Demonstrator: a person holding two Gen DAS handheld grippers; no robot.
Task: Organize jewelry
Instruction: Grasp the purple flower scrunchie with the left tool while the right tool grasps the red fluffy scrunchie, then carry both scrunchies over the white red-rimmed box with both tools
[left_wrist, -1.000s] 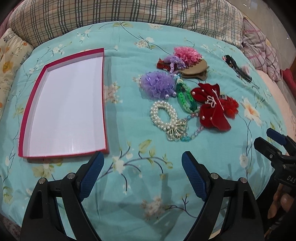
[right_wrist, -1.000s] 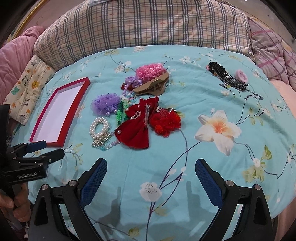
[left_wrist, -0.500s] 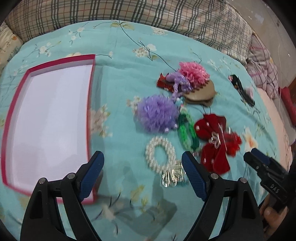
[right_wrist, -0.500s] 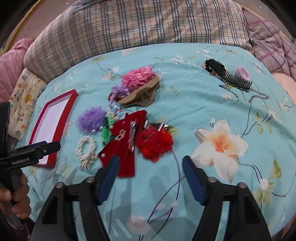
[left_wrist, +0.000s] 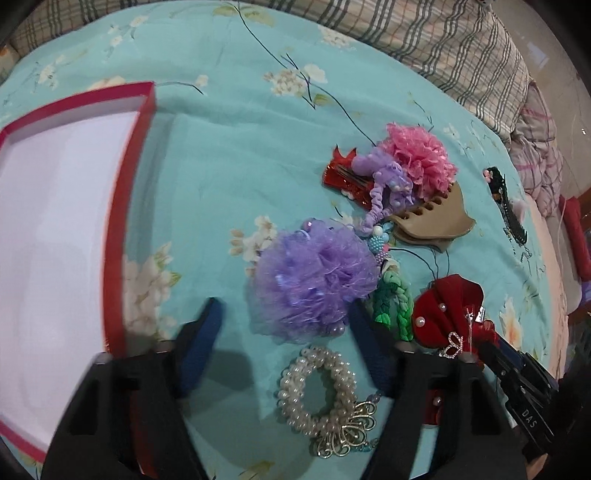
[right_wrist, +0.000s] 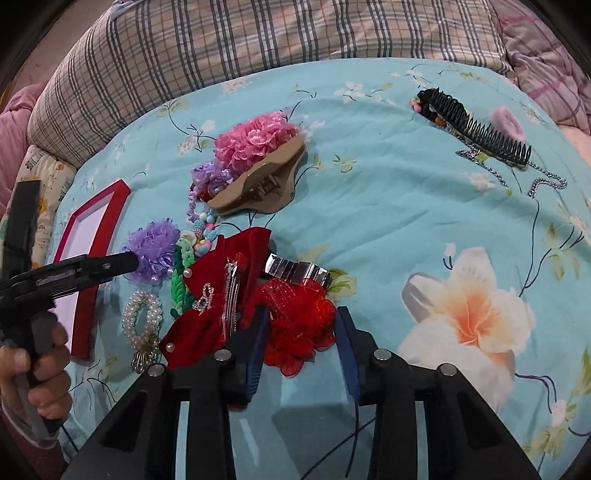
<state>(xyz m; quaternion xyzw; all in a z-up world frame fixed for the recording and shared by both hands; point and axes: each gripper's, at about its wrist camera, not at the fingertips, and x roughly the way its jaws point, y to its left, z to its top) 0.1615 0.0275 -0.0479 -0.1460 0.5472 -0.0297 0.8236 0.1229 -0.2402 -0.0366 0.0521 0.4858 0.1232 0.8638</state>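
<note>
- The left gripper (left_wrist: 284, 332) is closing, its blue pads either side of the purple tulle pom-pom hair tie's (left_wrist: 314, 280) near edge, not yet pressing; a white pearl bracelet (left_wrist: 317, 391) lies just beneath.
- The right gripper (right_wrist: 301, 347) is closing around the red lace flower clip (right_wrist: 299, 321), pads not visibly pinching.
- The shallow red-rimmed white box (left_wrist: 125, 206), empty, sits on the bed left of the pile.
</note>
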